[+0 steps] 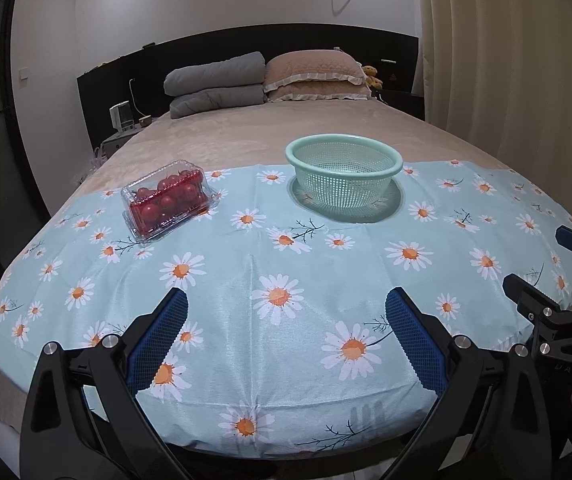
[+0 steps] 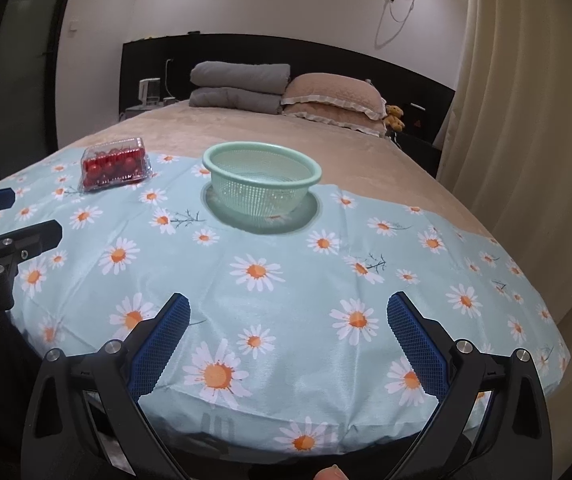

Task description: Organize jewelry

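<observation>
Hovering apart, left hand-held gripper [image 1: 286,304] and right hand-held gripper [image 2: 288,308] wide open, empty, tomato box [image 1: 168,200], colander [image 1: 344,178].

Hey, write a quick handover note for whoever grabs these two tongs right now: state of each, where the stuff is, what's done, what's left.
Left tongs: open, empty, hovering over the near edge of the daisy cloth.
Right tongs: open, empty, same height, to the right of the left one.
Clear clamshell box of red cherry tomatoes: lid closed, far left on the cloth.
Green colander: upright, looks empty, far centre, apart from the box.
Done: nothing visible.
Left: everything. Note the task says jewelry, but none is in view; only the box and the colander.
</observation>
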Tool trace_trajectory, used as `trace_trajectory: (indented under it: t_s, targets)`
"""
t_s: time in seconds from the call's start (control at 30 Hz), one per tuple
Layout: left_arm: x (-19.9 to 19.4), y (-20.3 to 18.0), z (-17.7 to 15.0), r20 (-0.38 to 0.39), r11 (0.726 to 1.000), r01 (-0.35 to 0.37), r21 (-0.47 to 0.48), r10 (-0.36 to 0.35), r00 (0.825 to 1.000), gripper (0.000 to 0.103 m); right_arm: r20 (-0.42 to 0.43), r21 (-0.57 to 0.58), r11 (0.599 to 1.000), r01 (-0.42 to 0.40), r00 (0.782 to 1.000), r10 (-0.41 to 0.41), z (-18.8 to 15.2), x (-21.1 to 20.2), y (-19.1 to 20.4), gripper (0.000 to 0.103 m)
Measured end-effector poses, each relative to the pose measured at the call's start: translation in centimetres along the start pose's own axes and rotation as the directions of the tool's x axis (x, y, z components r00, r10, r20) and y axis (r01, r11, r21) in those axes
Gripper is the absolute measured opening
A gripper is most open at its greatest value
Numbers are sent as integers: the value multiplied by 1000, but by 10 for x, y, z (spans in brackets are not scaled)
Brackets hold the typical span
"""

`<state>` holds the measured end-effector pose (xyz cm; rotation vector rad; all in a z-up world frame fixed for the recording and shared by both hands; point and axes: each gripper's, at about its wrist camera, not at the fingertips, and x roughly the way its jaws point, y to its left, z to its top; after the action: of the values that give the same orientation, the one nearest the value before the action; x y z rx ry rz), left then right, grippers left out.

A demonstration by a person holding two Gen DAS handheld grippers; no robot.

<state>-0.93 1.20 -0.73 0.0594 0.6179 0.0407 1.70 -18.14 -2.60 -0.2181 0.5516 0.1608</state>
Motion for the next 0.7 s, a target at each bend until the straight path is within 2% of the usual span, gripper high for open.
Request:
trace_trajectory:
  t_s: [0.17, 0.37, 0.6, 0.7]
  targets:
    - [-8, -10, 0, 24, 998, 8, 58, -9, 1000, 97, -34, 10, 1000, -16, 999, 16, -1, 6, -1, 95]
    - [-18, -19, 2, 56, 996, 23, 81, -28, 998, 97, -34, 28, 1000, 15, 999, -14, 0, 5, -6, 95]
    - [-9, -7, 0, -8, 1000, 13, -3, -13, 1000, 97, -28, 40, 999, -2, 1000, 3, 1, 0, -6, 95]
    - [-9, -6, -1, -14, 1000, 7, -8, -7, 1000, 97, -33, 37, 999, -8, 999, 10, 1, 0, -7, 95]
